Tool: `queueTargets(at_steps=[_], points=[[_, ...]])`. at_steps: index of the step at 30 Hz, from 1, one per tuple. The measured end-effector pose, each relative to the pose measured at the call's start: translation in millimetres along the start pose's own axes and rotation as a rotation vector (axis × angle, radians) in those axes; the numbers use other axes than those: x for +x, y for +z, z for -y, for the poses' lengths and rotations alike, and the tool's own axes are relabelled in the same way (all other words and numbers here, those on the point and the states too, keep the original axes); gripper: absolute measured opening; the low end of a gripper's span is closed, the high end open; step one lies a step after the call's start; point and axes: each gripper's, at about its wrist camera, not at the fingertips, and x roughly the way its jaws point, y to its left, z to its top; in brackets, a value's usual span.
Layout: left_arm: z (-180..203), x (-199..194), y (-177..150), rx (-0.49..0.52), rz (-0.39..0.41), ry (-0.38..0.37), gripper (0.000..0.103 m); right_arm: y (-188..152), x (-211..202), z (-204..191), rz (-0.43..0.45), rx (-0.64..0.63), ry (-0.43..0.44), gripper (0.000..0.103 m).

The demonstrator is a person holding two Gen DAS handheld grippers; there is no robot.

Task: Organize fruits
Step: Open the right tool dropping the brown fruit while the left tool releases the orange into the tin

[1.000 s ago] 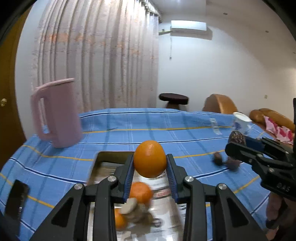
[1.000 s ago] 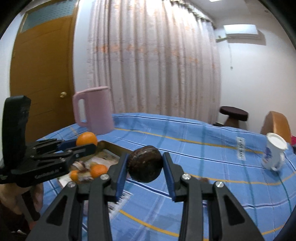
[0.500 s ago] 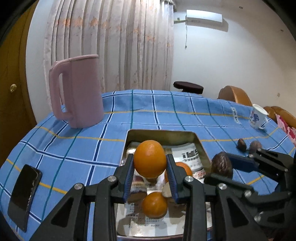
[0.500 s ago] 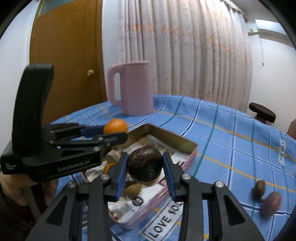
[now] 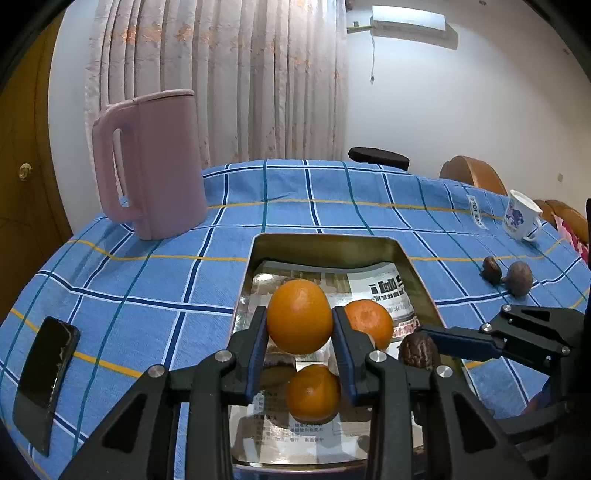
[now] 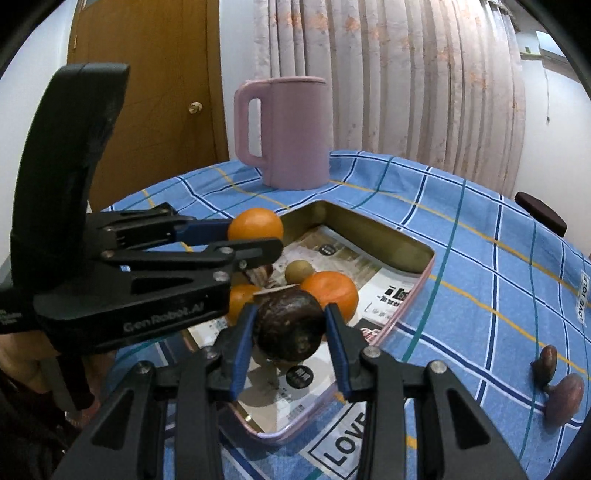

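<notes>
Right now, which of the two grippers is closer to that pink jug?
Left. The left gripper, clamping an orange, hangs over the tray's jug side. The right gripper, holding a dark fruit, is at the tray's opposite edge, farther from the pink jug.

I worked in a home living room: a table under a blue checked tablecloth (image 5: 332, 192), floral curtains (image 5: 221, 74) and a wooden door (image 6: 155, 92) behind it, an air conditioner (image 5: 410, 22) above, sofa cushions (image 5: 472, 177) beside it.

Tray (image 5: 413, 266) glossy metal; tablecloth (image 5: 147, 280) matt woven cloth; jug (image 5: 155, 162) smooth matt plastic.
</notes>
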Motion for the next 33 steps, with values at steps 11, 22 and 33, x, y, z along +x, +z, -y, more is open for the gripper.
queueTargets(at_steps=[11,22,33], points=[[7,-10,6,0.017,0.010,0.019,0.050,-1,-16,1,0.043,-0.014,-0.005,0.059],[55,-16,25,0.063,0.043,-0.073,0.051,-25,-93,83,0.108,0.077,-0.262,0.069],[141,3,32,0.180,0.009,-0.186,0.051,-66,-114,181,-0.014,0.317,-0.441,0.070]])
